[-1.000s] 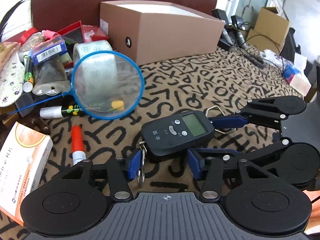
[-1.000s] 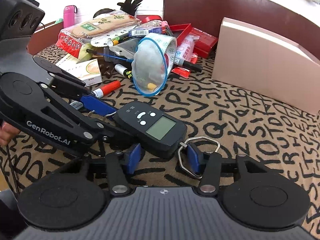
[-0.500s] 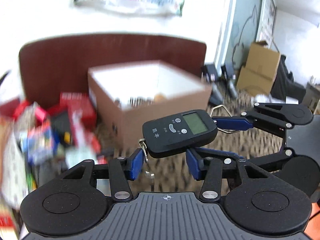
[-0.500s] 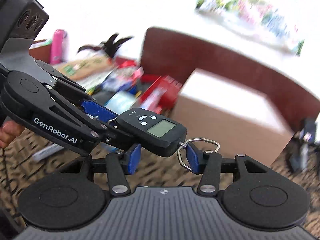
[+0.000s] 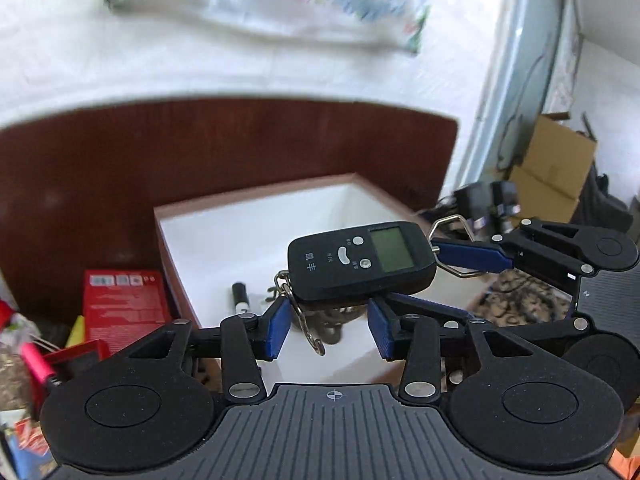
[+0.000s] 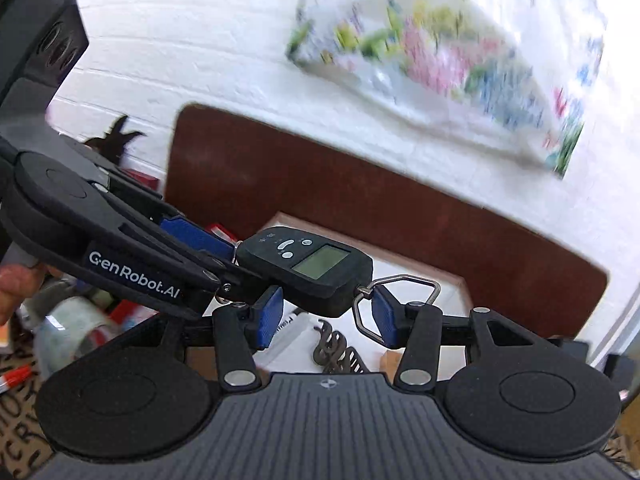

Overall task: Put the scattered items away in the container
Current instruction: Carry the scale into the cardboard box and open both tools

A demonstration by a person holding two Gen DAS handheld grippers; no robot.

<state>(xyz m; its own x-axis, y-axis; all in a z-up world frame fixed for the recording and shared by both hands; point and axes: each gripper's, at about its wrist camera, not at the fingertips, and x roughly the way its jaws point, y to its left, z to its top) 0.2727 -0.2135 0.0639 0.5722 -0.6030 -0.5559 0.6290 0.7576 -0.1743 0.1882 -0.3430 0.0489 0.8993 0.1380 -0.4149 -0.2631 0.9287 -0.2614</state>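
- A lived-in home room, likely a bedroom: white painted brick wall behind a dark reddish-brown wooden headboard-like panel
- Black-lettered tan patterned cloth covers the surface
- Brown cardboard boxes stacked by a pale blue door frame

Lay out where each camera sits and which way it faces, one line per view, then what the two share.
Left wrist: on the left gripper, looking forward and down into the open cardboard box with a white inside; its jaws are closing, the black digital hanging scale between them; the right gripper enters from the right.
Right wrist: on the right gripper, looking down over the box; own fingers flank the scale; left gripper and a hand at left.
Shared: scale, box, both grippers.
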